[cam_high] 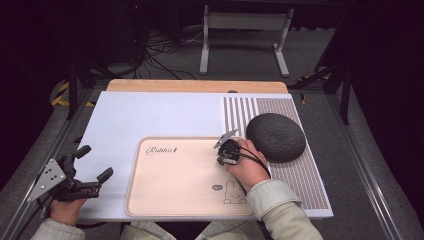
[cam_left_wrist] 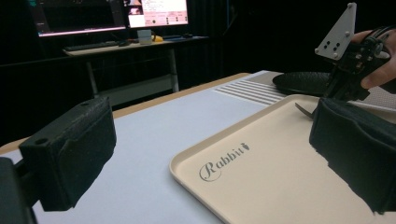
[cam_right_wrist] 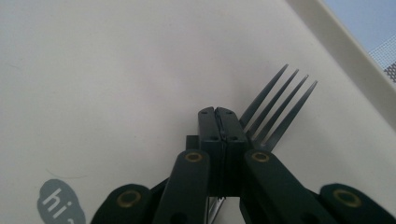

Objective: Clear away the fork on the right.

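The fork (cam_right_wrist: 275, 109) is pinched in my right hand-held gripper (cam_right_wrist: 223, 116), whose jaws are pressed together on its handle, so that the four dark tines stick out past the jaw tips to one side. In the right gripper view the tines lie low over the bare cream floor of the tray (cam_right_wrist: 116, 70), pointing toward its raised rim, and I cannot tell whether they touch the floor. In the left gripper view the tip of the fork (cam_left_wrist: 303, 111) shows just above the tray (cam_left_wrist: 261, 177) below my right hand-held gripper (cam_left_wrist: 348, 86).

From the high view, my right hand (cam_high: 248, 167) holds its hand-held gripper (cam_high: 227, 150) over the far right part of the tray (cam_high: 170, 175), close to the rim. The tray lies along the near edge of the table (cam_high: 150, 115), a little right of the middle, with a script word printed near its far left corner and a small rabbit drawing near its near right corner.

Just beyond the tray's far right corner, a dark round textured cushion (cam_high: 276, 136) rests on the striped strip at the table's right edge.

My left hand-held gripper (cam_high: 90, 172) is at the near left corner of the table, well apart from the tray, its jaws spread wide with nothing between them.
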The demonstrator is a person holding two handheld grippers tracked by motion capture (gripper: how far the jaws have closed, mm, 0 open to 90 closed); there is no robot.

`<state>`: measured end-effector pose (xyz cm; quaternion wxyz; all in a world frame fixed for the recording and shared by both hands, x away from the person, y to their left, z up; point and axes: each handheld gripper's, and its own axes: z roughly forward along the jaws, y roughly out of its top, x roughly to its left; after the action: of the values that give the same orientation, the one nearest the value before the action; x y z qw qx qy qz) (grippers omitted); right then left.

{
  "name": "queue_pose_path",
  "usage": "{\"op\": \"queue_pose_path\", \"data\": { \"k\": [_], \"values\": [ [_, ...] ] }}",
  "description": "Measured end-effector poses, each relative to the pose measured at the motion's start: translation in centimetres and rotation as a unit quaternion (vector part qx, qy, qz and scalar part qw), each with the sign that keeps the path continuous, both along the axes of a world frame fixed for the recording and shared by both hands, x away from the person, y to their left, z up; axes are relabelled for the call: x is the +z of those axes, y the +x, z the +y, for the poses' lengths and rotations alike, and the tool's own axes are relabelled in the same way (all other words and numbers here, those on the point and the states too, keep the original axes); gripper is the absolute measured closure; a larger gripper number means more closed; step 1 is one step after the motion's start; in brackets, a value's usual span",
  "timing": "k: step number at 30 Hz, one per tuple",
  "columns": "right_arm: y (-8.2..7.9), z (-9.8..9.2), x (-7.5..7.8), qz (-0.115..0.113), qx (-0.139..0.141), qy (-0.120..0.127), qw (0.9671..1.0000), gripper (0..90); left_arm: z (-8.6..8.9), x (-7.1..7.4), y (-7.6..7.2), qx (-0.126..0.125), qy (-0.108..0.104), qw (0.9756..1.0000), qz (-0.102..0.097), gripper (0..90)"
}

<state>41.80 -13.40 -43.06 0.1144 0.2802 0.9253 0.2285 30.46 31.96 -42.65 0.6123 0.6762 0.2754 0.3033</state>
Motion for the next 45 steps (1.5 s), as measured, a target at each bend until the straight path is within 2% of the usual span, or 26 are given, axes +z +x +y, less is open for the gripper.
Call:
{"op": "queue_pose_path", "data": {
  "k": [4,11,15,34,45],
  "values": [
    [0.1,-0.2,0.0,0.000,-0.005,0.001,1.0000,90.0,0.0,0.0,0.0,0.000,0.000,1.0000,0.000,1.3],
    [0.4,-1.3,0.1,0.002,-0.039,0.002,0.9992,90.0,0.0,0.0,0.0,0.000,0.000,1.0000,0.000,1.3],
    [0.5,-1.7,0.0,0.000,-0.049,0.005,0.9988,90.0,0.0,0.0,0.0,0.001,0.000,1.0000,0.000,1.3],
    [0.8,-3.7,0.2,-0.002,-0.114,-0.001,0.9935,90.0,-0.1,0.0,0.0,0.001,-0.001,1.0000,0.002,1.4],
    [0.9,-4.0,0.2,0.003,-0.128,0.001,0.9918,90.0,0.0,0.0,0.0,0.001,0.000,1.0000,0.002,1.4]
  ]
}}
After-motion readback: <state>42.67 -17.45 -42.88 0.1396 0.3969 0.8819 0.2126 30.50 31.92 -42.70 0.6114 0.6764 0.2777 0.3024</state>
